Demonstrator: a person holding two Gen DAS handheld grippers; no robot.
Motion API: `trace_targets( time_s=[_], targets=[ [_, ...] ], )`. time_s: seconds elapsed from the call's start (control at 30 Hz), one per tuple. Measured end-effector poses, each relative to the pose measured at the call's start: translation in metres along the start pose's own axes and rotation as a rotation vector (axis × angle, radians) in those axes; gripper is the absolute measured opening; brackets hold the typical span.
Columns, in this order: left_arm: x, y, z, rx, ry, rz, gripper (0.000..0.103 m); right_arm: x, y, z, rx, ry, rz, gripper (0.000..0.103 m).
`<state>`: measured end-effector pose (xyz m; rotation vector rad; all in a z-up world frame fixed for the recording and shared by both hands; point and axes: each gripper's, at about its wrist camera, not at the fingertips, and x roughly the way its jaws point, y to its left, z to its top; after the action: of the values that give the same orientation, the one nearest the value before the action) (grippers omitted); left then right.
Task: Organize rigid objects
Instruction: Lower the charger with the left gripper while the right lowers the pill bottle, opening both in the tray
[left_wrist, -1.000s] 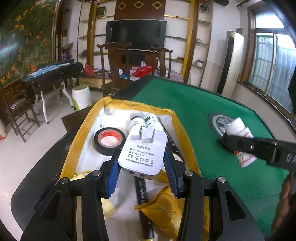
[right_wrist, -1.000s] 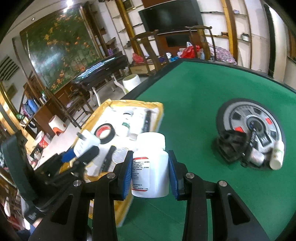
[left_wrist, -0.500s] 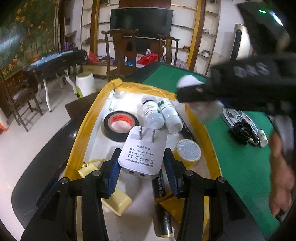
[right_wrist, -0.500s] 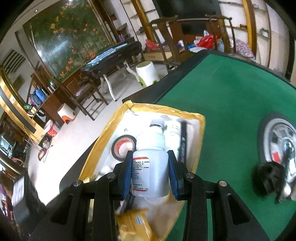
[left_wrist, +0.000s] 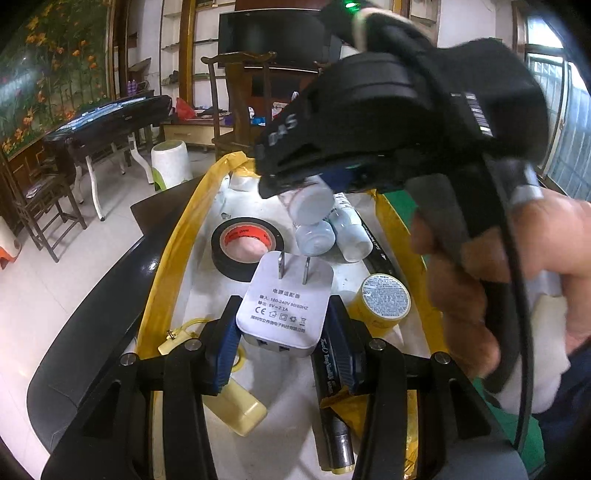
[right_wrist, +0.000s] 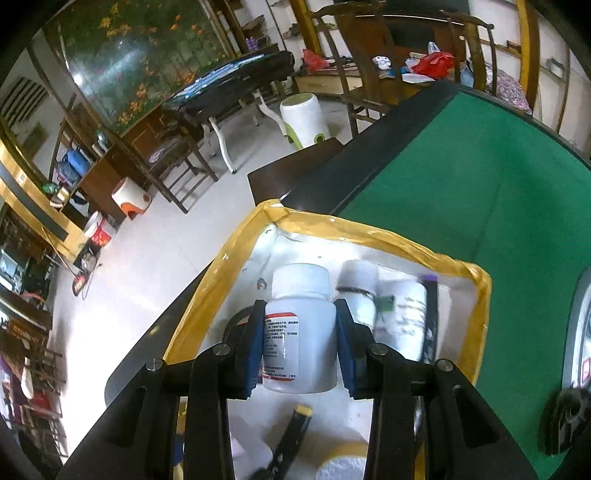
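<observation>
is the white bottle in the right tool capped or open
Capped: the white bottle, held between the right tool's pads, has its white screw cap on top.

left tool (left_wrist: 284, 332) angled down, blue pads clamped on both sides of the white charger (left_wrist: 286, 302), prongs pointing to 12 o'clock. right tool (right_wrist: 300, 347) tilted steeply down, pads pressed on the sides of the white bottle (right_wrist: 300, 332), cap toward 12. in the left wrist view the right tool's black body fills the 1 o'clock area, the person's right hand (left_wrist: 491, 295) wrapped round its grip at 3 o'clock, cable trailing down.
</observation>
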<state>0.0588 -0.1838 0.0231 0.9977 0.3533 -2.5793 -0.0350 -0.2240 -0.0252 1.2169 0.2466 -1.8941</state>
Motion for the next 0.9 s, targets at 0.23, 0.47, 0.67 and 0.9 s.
trace_targets(
  time_s=[0.23,0.47,0.67,0.9],
  targets=[
    [-0.003,0.003,-0.001,-0.008,0.003,0.005,0.044,0.006,-0.005,0.001,0.004,0.023,-0.024,0.032],
    [-0.002,0.002,-0.001,-0.004,0.007,0.019,0.044,0.005,-0.007,0.003,-0.006,0.023,-0.017,0.032],
    [-0.002,0.002,-0.001,-0.007,0.015,0.024,0.044,-0.01,-0.013,0.002,0.017,-0.012,0.017,0.053],
    [-0.001,0.003,0.001,-0.012,0.034,0.027,0.044,-0.03,-0.013,-0.004,0.026,-0.055,0.041,0.054]
  ],
)
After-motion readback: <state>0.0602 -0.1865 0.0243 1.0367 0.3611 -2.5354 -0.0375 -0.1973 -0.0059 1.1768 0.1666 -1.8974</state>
